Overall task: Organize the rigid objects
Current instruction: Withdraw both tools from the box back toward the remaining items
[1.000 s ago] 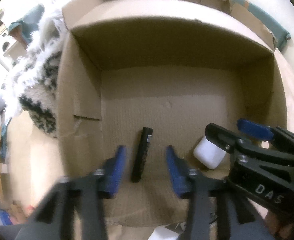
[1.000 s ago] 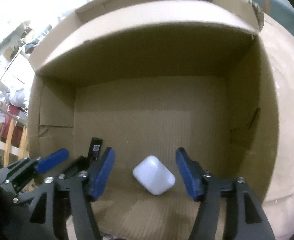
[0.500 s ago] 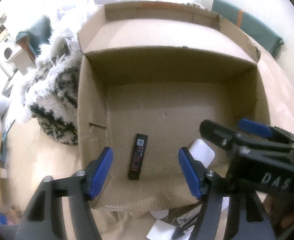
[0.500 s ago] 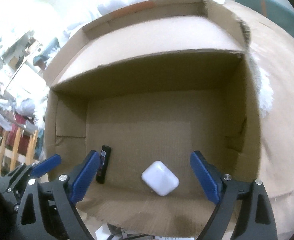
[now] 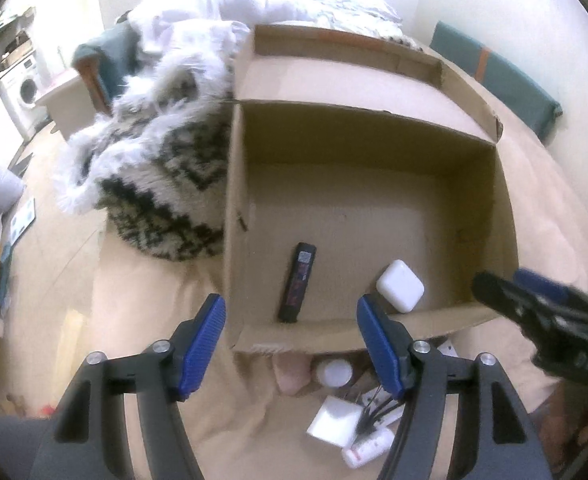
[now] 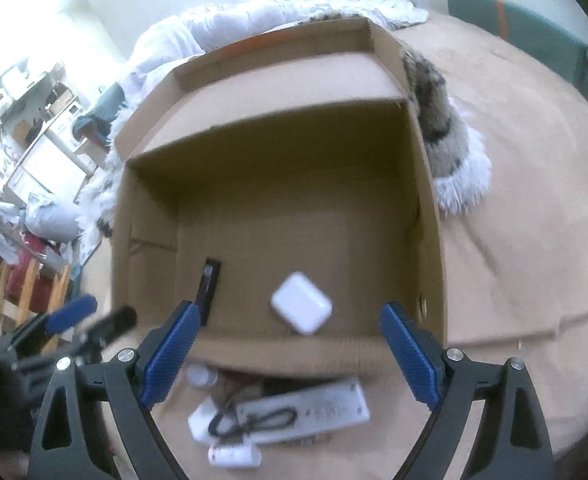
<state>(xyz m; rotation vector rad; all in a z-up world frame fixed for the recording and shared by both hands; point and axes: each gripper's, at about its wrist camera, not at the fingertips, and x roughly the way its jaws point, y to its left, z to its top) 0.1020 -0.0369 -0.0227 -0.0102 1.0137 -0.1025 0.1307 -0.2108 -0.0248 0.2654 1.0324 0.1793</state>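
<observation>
Both hand-held grippers hang over the near edge of the cardboard box point(image 5: 374, 208). Through my left camera, the left gripper point(image 5: 291, 346) has its blue pads spread wide with nothing between them, poised above the box's near flap. Through my right camera, the right gripper point(image 6: 289, 356) is likewise spread wide and carries nothing.

On the box floor lie two things, apart from each other. At the near left I see a slim black stick-shaped device point(image 5: 297, 282) with a small label at its far end, lying lengthwise from near to far. To its right, near the front wall, sits a white rounded case point(image 5: 400, 286), turned at an angle.

Just outside the box, on the tan bedcover point(image 6: 534, 200) near me, waits a loose pile: a long white power strip point(image 6: 314, 406) with a black cable point(image 6: 253, 420) coiled on it, a small white bottle point(image 6: 233, 456) on its side, and a round white lid point(image 5: 334, 372).

A shaggy black-and-white blanket point(image 5: 153, 168) lies against the box's left side.
</observation>
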